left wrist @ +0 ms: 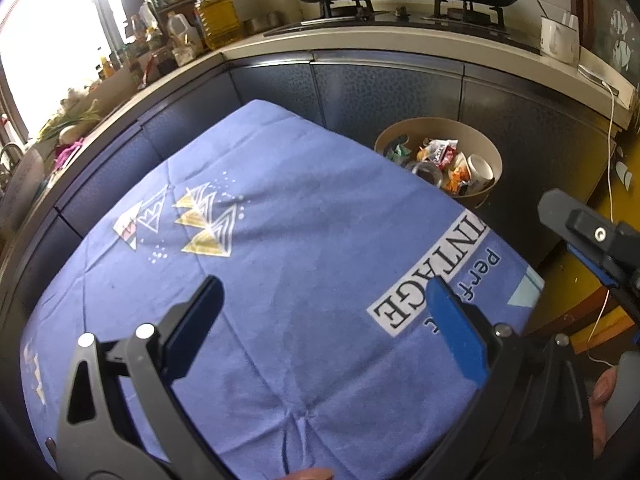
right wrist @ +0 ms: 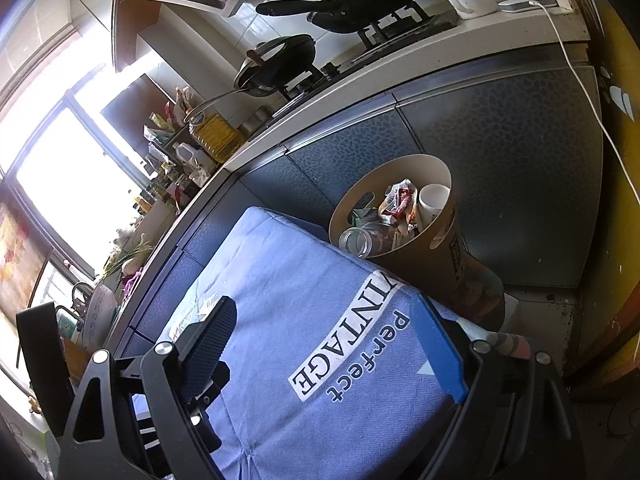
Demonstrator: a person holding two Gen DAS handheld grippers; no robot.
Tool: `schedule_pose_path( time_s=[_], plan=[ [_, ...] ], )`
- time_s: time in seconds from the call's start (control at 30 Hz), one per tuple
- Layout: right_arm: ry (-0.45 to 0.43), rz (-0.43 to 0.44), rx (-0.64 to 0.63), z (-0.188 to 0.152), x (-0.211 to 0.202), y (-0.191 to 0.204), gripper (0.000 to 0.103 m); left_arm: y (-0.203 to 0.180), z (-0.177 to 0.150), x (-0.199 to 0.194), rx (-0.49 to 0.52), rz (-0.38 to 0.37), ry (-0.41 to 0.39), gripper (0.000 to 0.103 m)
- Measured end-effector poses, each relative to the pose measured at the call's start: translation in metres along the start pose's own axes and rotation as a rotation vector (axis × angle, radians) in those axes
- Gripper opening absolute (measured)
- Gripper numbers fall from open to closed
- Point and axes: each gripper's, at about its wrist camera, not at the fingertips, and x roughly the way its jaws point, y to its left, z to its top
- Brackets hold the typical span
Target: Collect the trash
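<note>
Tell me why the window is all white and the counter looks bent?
Left wrist view: daylight overexposes the window, and the fisheye lens curves the counter. Right wrist view: the window is blown out too, and everything tilts and bends toward the edges.

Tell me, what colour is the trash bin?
The trash bin is tan brown, cream inside; the right wrist view shows it best.
</note>
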Motion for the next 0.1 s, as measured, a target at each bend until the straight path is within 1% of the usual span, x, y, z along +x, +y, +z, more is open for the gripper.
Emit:
schedule_pose_path(
  time_s=[0.1],
  plan=[
    [0.003, 0.003, 0.000, 0.0022, 0.0023, -0.0013, 0.086, -0.0001, -0.0001, 0.0019, -0.004, 0.002, 0.009, 0.097]
  ],
)
